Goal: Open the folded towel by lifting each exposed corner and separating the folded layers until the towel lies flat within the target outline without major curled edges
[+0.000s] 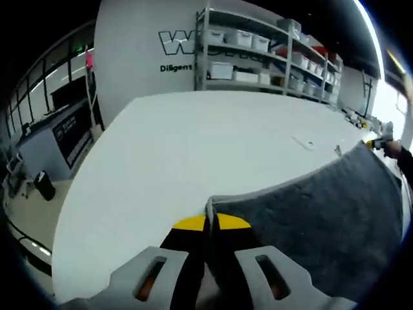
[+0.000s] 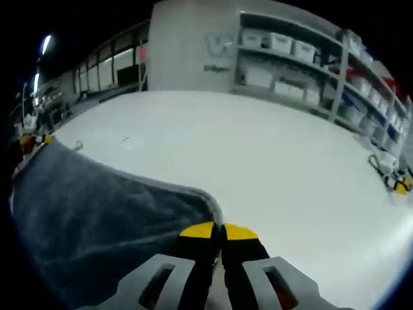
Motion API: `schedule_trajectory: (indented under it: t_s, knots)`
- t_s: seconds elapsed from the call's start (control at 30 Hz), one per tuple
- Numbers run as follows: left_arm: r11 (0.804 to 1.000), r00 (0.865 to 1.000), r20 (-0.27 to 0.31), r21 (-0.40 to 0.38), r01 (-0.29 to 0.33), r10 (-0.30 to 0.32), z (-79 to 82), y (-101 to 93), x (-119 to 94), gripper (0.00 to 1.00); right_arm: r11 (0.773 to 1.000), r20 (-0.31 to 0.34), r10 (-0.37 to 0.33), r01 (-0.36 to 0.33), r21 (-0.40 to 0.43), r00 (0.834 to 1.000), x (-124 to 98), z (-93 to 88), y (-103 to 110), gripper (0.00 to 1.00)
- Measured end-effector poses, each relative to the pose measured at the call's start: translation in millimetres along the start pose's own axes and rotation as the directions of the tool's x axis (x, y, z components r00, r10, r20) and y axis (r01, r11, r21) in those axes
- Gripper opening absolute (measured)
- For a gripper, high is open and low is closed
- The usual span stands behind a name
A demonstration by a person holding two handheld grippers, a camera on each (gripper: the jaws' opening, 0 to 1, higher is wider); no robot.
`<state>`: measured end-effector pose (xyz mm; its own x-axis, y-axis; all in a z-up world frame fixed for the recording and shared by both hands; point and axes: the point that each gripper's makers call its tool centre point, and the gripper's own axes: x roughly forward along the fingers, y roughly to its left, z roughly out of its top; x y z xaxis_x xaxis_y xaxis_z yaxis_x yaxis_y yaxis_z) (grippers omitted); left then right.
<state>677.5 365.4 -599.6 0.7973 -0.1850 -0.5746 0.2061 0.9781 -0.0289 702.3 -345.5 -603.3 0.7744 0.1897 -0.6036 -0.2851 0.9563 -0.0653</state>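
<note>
In the left gripper view, the left gripper [image 1: 211,223] rises from the bottom centre of the frame, its two yellow-tipped jaws pressed together on a corner of the grey towel [image 1: 322,213]. The pinched corner stands up as a thin fold between the tips. From there the towel spreads to the right and lower right of the frame, its pale hemmed edge running up in a long curve toward the far right. At that far end, near the right edge of the frame, the right gripper [image 1: 381,139] shows small at the towel's other corner, with a dark sleeve [image 1: 405,161] just behind it. The white table [image 1: 193,148] takes up the middle of the frame. Metal shelving with white storage bins [image 1: 271,55] stands across the top.

In the right gripper view, the right gripper [image 2: 219,232] comes up from the bottom centre with its jaws closed on the towel's [image 2: 90,213] near corner, the hem bunched just above the tips. The towel stretches away to the left of the frame, hanging between the two grippers, and the left gripper [image 2: 35,141] appears at the far left edge holding the opposite corner. The white table [image 2: 271,168] fills the centre and right. A small yellow and black object [image 2: 395,181] lies at the right edge; what it is cannot be told.
</note>
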Motion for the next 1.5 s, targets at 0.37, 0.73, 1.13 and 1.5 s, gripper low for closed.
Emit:
schedule_trajectory:
  t_s: [0.37, 0.73, 1.13, 1.5]
  knots:
    - [1.000, 1.000, 0.002, -0.020, 0.007, -0.007, 1.3, 0.4, 2.1, 0.06, 0.999, 0.004, -0.029, 0.029, -0.033, 1.000, 6.1, 3.8, -7.7, 0.00]
    - [0.999, 0.994, 0.107, 0.021, 0.028, -0.030, 23.6, -17.6, -33.5, 1.00, 0.976, 0.141, -0.193, 0.205, -0.074, 0.971, -27.2, 37.5, -39.1, 1.00]
    - [0.999, 0.985, 0.170, 0.032, -0.039, 0.033, 33.9, -12.6, -79.8, 1.00, 0.979, 0.258, -0.190, 0.201, -0.019, 0.947, -91.3, 53.9, -16.7, 1.00]
    - [0.999, 0.956, 0.292, 0.043, 0.012, -0.024, 39.3, -63.1, -157.5, 1.00, 0.987, 0.365, -0.133, 0.156, -0.035, 0.922, -182.1, 53.7, 39.3, 1.00]
